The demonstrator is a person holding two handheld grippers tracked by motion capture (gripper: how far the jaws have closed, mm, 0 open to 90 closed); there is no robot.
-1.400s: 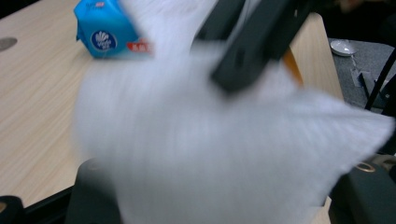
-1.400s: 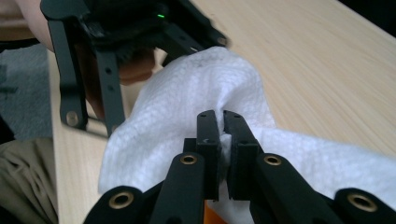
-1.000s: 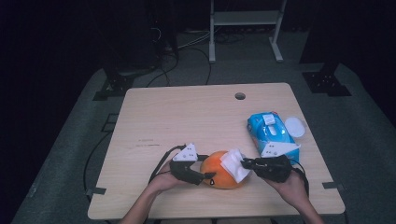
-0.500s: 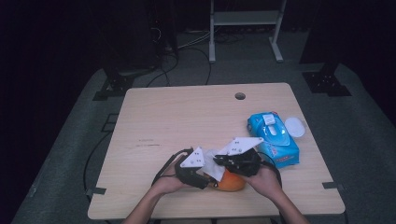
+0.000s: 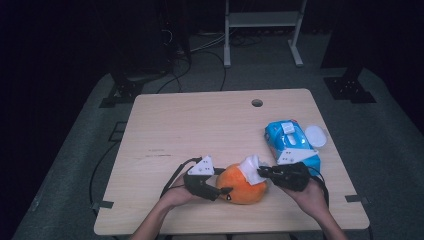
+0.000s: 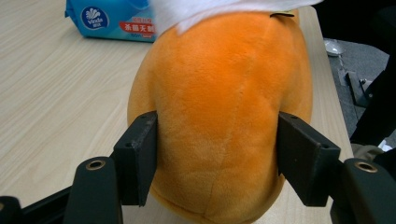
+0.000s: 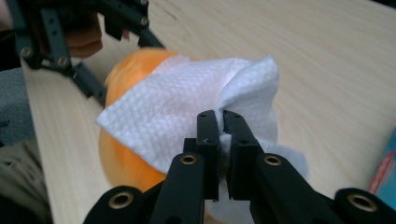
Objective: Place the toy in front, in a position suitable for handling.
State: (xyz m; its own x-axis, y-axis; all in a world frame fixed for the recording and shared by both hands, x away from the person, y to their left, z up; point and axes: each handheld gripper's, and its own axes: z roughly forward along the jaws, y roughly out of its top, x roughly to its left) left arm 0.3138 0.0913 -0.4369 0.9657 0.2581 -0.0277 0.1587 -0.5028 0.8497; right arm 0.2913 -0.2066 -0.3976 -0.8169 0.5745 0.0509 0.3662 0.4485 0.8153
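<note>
Right now the round orange plush toy (image 5: 241, 183) sits near the 6 o'clock edge of the light wooden table (image 5: 200, 125), w/ bare room toward 12 and 9. The left gripper (image 5: 220, 190) clamps it from 9 o'clock, jaws pressed on both flanks. The right gripper (image 5: 260, 172), at 3 o'clock, has jaws pressed together, pinching a white textured wipe (image 7: 187, 109) draped over the toy's top. The blue wet-wipe pack (image 5: 291, 141) lies just beyond, close to the 3 o'clock edge.

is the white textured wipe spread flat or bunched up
Bunched: the white textured wipe folds where the right gripper pinches it, draping over the orange plush toy.
</note>
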